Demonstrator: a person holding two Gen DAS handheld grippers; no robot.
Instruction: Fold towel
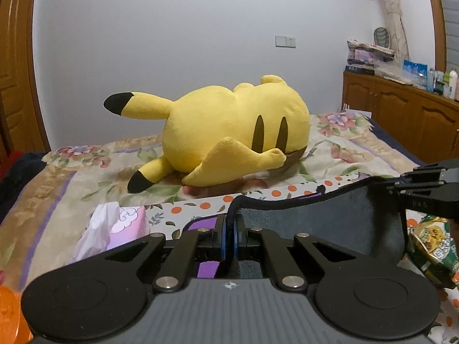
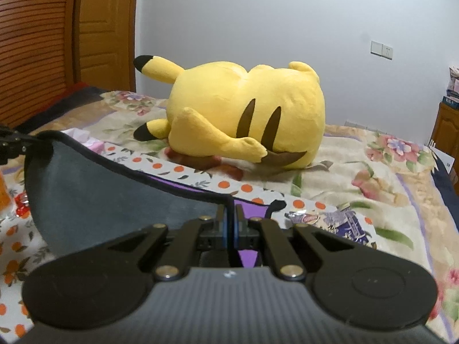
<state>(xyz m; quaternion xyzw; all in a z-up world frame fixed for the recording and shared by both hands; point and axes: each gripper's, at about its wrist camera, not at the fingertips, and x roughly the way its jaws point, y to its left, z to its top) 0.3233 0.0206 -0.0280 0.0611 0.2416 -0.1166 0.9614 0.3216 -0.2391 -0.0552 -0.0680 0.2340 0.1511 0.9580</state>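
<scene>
A dark grey towel (image 1: 321,223) with a black hem and a purple underside hangs lifted between my two grippers, above the bed. My left gripper (image 1: 229,223) is shut on one top corner of it. My right gripper (image 2: 230,215) is shut on the other top corner; it also shows at the right edge of the left wrist view (image 1: 401,189). In the right wrist view the towel (image 2: 109,200) stretches to the left, up to the left gripper at the frame's edge (image 2: 17,142). The towel's lower part is hidden behind the gripper bodies.
A large yellow plush toy (image 1: 229,132) lies on the flowered bedspread (image 1: 57,177) behind the towel. A white cloth with orange dots (image 2: 178,172) lies under the towel. A pink tissue pack (image 1: 123,223) sits at the left, a snack bag (image 1: 433,246) at the right. A wooden cabinet (image 1: 401,109) stands far right.
</scene>
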